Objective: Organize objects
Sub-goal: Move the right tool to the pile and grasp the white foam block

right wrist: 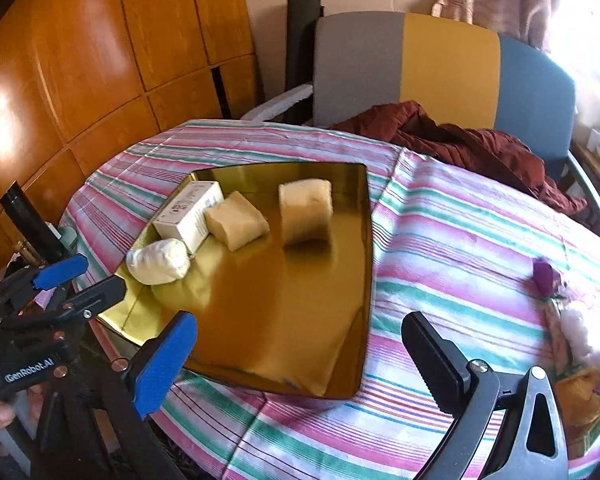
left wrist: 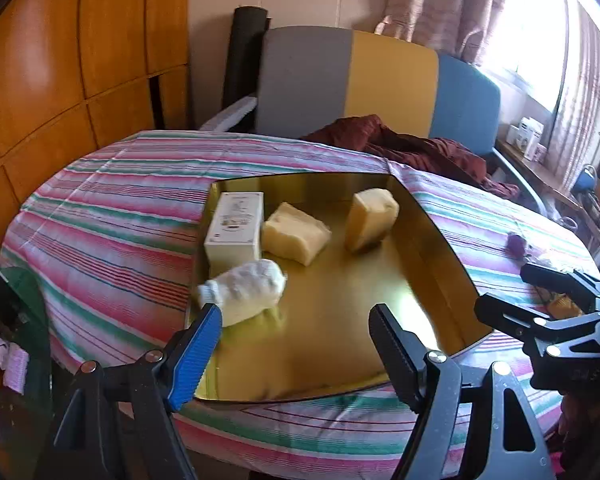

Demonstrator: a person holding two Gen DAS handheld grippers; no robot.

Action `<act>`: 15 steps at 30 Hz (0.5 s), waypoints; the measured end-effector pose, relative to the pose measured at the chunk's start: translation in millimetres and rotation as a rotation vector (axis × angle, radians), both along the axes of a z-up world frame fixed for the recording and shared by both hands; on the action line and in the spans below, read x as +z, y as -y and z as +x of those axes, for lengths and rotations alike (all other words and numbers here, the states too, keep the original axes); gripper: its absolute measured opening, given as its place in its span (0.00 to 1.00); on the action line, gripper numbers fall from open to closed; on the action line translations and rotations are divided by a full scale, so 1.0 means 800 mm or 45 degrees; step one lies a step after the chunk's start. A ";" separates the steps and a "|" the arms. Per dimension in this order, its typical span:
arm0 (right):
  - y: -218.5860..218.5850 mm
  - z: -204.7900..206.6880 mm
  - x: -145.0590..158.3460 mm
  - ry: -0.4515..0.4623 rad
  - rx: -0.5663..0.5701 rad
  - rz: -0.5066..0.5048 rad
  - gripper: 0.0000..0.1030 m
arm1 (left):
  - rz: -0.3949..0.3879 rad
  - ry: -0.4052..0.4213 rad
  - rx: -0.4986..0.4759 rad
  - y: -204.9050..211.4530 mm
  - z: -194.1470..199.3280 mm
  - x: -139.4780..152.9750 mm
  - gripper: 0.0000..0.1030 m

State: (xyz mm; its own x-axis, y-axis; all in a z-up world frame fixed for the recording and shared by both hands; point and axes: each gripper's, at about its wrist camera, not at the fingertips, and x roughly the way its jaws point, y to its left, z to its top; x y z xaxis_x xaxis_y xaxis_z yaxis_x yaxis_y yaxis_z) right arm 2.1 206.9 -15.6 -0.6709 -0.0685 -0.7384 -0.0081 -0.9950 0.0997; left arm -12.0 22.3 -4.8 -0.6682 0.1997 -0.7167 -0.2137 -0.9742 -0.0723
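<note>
While both jaws stand wide with nothing between them, I hold my left hand-held gripper (left wrist: 296, 320) over the near edge of the gold tray (left wrist: 340, 300), and my right hand-held gripper (right wrist: 300, 332) over the tray's near right corner, equally open and empty. Just past the left one's blue finger (left wrist: 196, 352) lies a white rolled bundle (left wrist: 246, 290), touching a white box (left wrist: 236, 226) in the tray's far left corner. Two pale yellow blocks (left wrist: 296, 232) (left wrist: 370, 218) sit toward the tray's far side. The tray rests on the striped table (left wrist: 112, 216); small purple and yellow things (right wrist: 576, 344) lie near its right edge.
</note>
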 end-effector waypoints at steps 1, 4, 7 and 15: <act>-0.006 0.003 -0.003 0.008 -0.017 -0.001 1.00 | 0.000 0.002 -0.015 -0.004 0.001 0.000 0.75; -0.024 0.012 -0.011 0.031 -0.057 -0.014 1.00 | -0.019 0.009 -0.048 -0.014 0.003 -0.002 0.75; -0.048 0.022 -0.017 0.048 -0.105 -0.022 1.00 | -0.009 0.014 -0.097 -0.024 0.004 -0.001 0.75; -0.163 0.064 -0.009 0.110 -0.187 0.058 1.00 | -0.011 0.008 -0.186 -0.051 0.003 0.004 0.75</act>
State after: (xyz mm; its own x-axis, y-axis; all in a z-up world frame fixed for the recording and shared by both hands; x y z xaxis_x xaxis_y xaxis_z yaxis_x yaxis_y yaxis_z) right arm 53.0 337.1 -22.5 -0.6054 0.0602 -0.7936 -0.1603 -0.9859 0.0474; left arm -9.5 63.0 -1.4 -0.6281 0.2884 -0.7227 -0.3529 -0.9333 -0.0658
